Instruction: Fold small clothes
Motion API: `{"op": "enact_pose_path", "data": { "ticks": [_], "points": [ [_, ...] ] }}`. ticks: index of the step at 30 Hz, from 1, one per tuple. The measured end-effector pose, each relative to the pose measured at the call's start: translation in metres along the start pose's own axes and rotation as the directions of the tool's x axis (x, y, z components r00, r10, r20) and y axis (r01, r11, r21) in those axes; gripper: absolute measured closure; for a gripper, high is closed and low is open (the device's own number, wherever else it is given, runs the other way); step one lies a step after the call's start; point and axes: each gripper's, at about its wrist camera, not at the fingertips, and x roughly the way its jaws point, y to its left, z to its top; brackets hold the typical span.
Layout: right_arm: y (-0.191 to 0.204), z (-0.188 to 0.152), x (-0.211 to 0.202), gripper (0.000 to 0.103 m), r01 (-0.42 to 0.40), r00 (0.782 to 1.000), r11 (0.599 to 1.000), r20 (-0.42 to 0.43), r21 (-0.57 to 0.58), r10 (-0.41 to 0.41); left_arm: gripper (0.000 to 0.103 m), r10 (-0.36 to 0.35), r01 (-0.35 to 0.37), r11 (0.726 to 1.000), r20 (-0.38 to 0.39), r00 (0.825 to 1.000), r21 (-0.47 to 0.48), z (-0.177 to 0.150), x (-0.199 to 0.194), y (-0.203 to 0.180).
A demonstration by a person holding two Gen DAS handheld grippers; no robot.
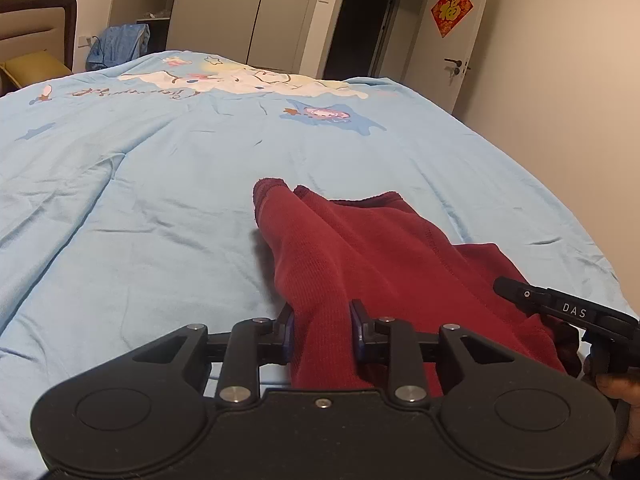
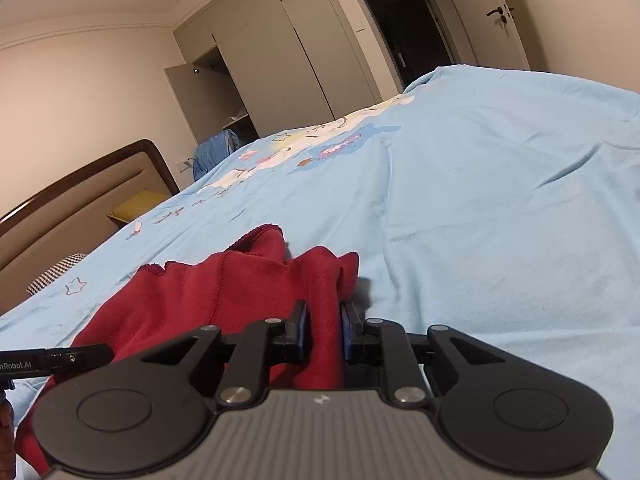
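Cloth of a dark red knit, a small garment (image 1: 360, 248), lies on the pale blue bedspread (image 1: 160, 200) near the edge of the bed, bunched into soft ridges, not spread flat. Both tools already have it. The left hand-held gripper (image 1: 322, 328) is pinching a raised fold of the red fabric between its blue pads, at the garment's left side as that camera sees it. The right hand-held gripper (image 2: 323, 328) is likewise pressed onto a narrow ridge of the same garment (image 2: 240, 280), at its right side. Each tool also shows at the edge of the other's view, so the two stand near each other with the cloth slack between them.

Judging by how it sags and wrinkles, the fabric is light, limp and a little stretchy, with a ribbed texture that should give the pads decent purchase and little risk of slipping. It will not hold any shape by itself, so a lifted part will droop and drag whatever is left lying. The stitched seam and the finished hems at the far end look like the firmest places to take hold, since a pinch there catches the doubled layer. A grip on loose middle cloth, as now, may gather only one layer and let the fold come out crooked.
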Motion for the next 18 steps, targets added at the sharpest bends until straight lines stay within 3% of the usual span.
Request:
{"op": "enact_pose_path", "data": {
  "ticks": [4, 7, 9, 18],
  "points": [
    [0.005, -0.002, -0.003, 0.071, 0.022, 1.0, 1.0, 0.0, -0.013, -0.022, 0.068, 0.022, -0.023, 1.0, -0.007, 1.0, -0.003, 0.001, 0.0, 0.0],
    [0.007, -0.002, -0.009, 0.06, 0.028, 1.0, 0.999, 0.005, -0.02, -0.028, 0.053, 0.036, -0.036, 0.999, -0.011, 0.999, -0.02, 0.003, -0.005, -0.004],
    [0.009, -0.002, -0.016, 0.042, 0.032, 0.999, 0.999, 0.009, -0.034, -0.031, 0.041, 0.031, -0.031, 0.999, -0.01, 0.999, -0.033, 0.001, -0.011, -0.007],
    [0.025, -0.002, -0.066, 0.012, 0.046, 0.996, 0.994, 0.075, -0.097, -0.039, 0.009, 0.046, -0.045, 0.999, 0.039, 0.998, -0.02, -0.009, -0.054, -0.028]
  ]
}}
